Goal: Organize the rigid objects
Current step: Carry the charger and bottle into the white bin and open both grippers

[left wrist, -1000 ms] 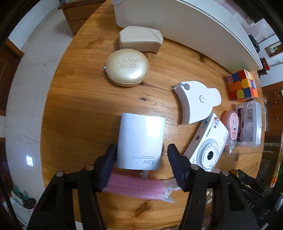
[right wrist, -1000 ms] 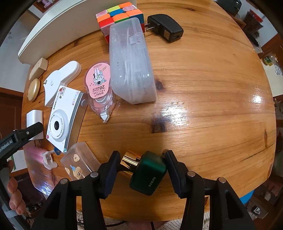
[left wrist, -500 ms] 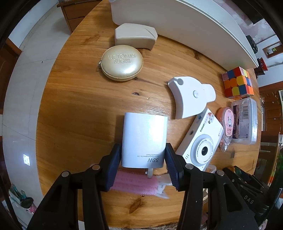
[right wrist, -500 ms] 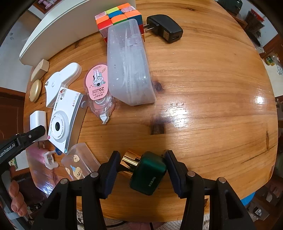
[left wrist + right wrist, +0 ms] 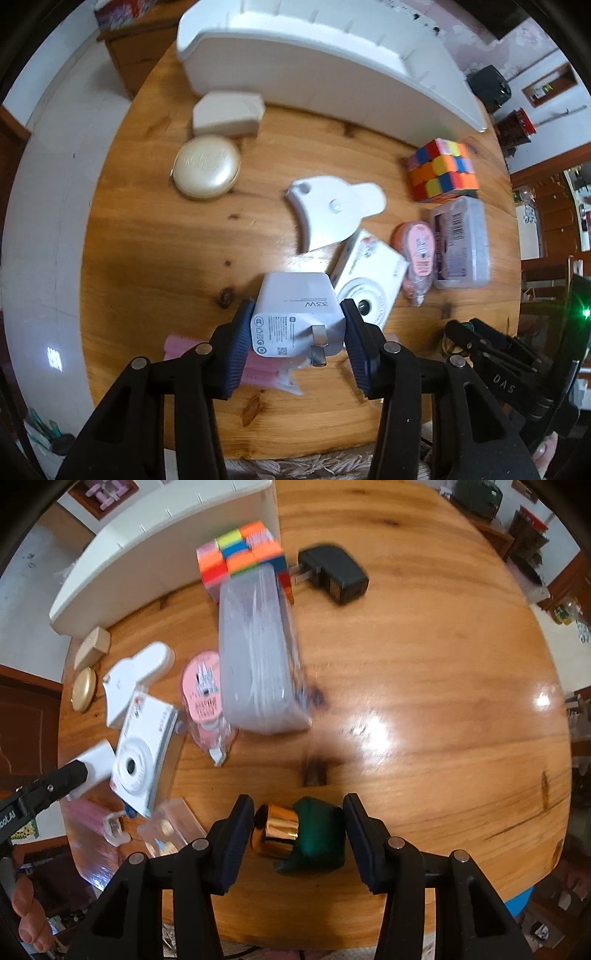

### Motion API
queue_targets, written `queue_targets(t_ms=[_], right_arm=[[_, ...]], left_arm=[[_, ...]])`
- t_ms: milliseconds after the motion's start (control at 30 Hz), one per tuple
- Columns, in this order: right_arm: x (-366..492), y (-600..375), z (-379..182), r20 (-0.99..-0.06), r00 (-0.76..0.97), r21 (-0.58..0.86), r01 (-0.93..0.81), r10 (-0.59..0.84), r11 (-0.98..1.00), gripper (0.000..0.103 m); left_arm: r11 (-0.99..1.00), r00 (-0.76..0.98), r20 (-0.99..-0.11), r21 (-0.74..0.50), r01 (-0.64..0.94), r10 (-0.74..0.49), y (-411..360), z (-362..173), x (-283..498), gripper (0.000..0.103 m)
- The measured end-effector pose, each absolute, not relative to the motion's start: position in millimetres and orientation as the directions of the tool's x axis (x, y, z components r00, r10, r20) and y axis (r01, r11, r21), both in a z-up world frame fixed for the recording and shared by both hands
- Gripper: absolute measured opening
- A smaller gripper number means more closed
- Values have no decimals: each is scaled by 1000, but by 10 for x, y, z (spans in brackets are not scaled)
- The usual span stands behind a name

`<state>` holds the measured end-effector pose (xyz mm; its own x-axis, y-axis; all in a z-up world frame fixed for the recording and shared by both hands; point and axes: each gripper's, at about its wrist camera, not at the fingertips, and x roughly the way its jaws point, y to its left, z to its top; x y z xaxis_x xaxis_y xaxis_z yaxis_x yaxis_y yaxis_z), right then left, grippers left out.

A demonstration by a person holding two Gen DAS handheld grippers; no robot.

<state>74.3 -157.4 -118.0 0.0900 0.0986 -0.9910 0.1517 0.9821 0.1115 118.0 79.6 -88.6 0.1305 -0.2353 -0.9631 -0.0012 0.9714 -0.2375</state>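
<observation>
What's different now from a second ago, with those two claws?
The left claw has been closing and now clamps the white charger, tipped up off the table. The right claw closed on the green bottle, gold cap touching one pad. The camera, cube and other items stayed put.

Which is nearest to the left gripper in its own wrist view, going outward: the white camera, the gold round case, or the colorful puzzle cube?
From the left gripper:
1. White camera, just right of the fingertips.
2. Gold round case, up and to the left.
3. Colorful puzzle cube, far upper right, by the white organizer.
</observation>
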Motion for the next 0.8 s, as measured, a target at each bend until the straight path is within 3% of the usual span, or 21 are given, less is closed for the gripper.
queue_targets(t_ms=[433, 800], right_arm=[[789, -1719, -1017, -985, 115, 143, 147, 127, 979, 48], [811, -1634, -726, -970, 190, 170, 95, 149, 981, 48]], left_arm=[[966, 149, -955, -258, 17, -257, 623, -830, 1203, 50], [953, 192, -934, -301, 26, -300, 607, -405, 1415, 50]])
